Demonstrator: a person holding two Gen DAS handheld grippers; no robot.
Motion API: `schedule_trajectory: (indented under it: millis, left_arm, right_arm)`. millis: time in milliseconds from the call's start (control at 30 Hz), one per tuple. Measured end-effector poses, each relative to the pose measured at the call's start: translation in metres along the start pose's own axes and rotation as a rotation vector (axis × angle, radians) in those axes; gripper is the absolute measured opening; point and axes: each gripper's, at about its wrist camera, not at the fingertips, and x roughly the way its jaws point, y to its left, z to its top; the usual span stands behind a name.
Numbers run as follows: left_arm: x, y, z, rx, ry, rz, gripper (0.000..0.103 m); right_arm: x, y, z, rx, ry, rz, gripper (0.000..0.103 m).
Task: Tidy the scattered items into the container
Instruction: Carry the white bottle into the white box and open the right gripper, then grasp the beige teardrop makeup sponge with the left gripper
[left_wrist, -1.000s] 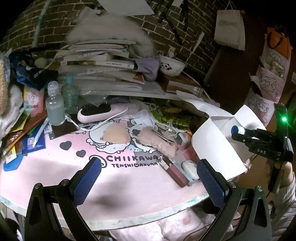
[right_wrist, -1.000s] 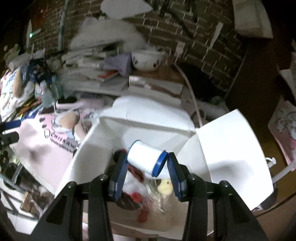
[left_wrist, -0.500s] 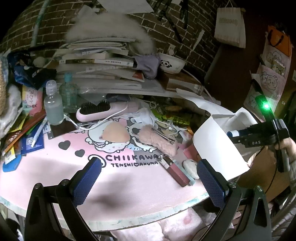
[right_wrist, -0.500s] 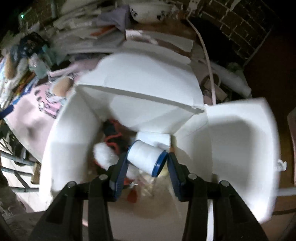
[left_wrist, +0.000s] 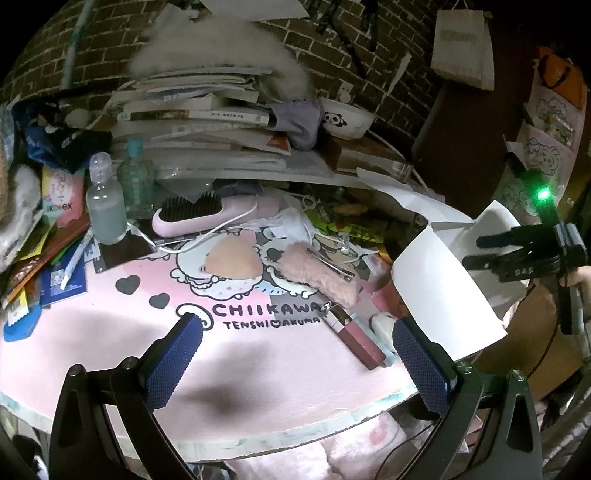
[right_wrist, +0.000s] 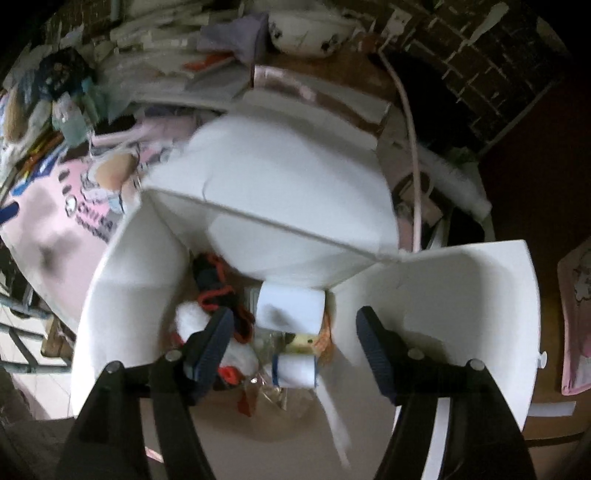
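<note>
The right gripper is hanging over the open white box, its jaws standing wide apart with nothing between them. The white bottle with the blue cap is lying on its side inside the box, below and between the jaws, touching neither pad. Beside it in the box are lying a white roll, a dark item with red trim and a white fluffy item, with some clear wrapping near the bottle. The box flaps are standing open on all sides. In the left wrist view the right gripper is showing at the right edge, held level above the box, with a green light glowing on its body. The left gripper is hovering low over the near edge of the desk, above the pink mat, its jaws also spread wide and holding nothing. Ahead of it on the mat are lying a reddish lip gloss tube, a pink fluffy hair clip and a peach-coloured puff, all well apart from its pads. A pink hairbrush and a clear bottle are standing further back, in front of a stack of books.
</note>
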Motion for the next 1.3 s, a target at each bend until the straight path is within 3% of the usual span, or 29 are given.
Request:
schedule_trajectory:
  millis: [133,267,333,433,533,633,833,1000,1300]
  left_arm:
    - [0.004,0.002,0.001,-0.001,0.001,0.011,0.103]
    - [0.011,0.008,0.003,-0.011,-0.004,0.010,0.103]
    - [0.016,0.012,0.005,-0.014,-0.007,0.030,0.103]
    - [0.029,0.020,0.011,-0.014,-0.001,0.048,0.103]
    - [0.049,0.027,0.020,0.009,0.018,0.051,0.103]
    - [0.074,0.029,0.028,0.057,0.053,0.088,0.103]
    - [0.119,0.027,0.040,0.117,0.115,0.162,0.103]
    - [0.135,0.025,0.047,0.134,0.136,0.205,0.103]
    - [0.160,0.029,0.047,0.165,0.182,0.253,0.103]
  right_arm:
    - [-0.024,0.005,-0.002,0.036,-0.122,0.032,0.077]
    - [-0.057,0.028,-0.009,0.051,-0.333,0.045,0.079]
    - [-0.069,0.047,-0.017,0.038,-0.442,0.050,0.085]
    - [-0.079,0.079,-0.029,0.026,-0.557,0.142,0.085]
    - [-0.082,0.110,-0.037,-0.031,-0.617,0.237,0.085]
    - [-0.076,0.137,-0.043,-0.065,-0.637,0.258,0.085]
    - [-0.056,0.157,-0.051,-0.027,-0.613,0.402,0.086]
    - [-0.041,0.176,-0.054,-0.004,-0.603,0.377,0.086]
    - [-0.030,0.178,-0.056,0.006,-0.582,0.418,0.086]
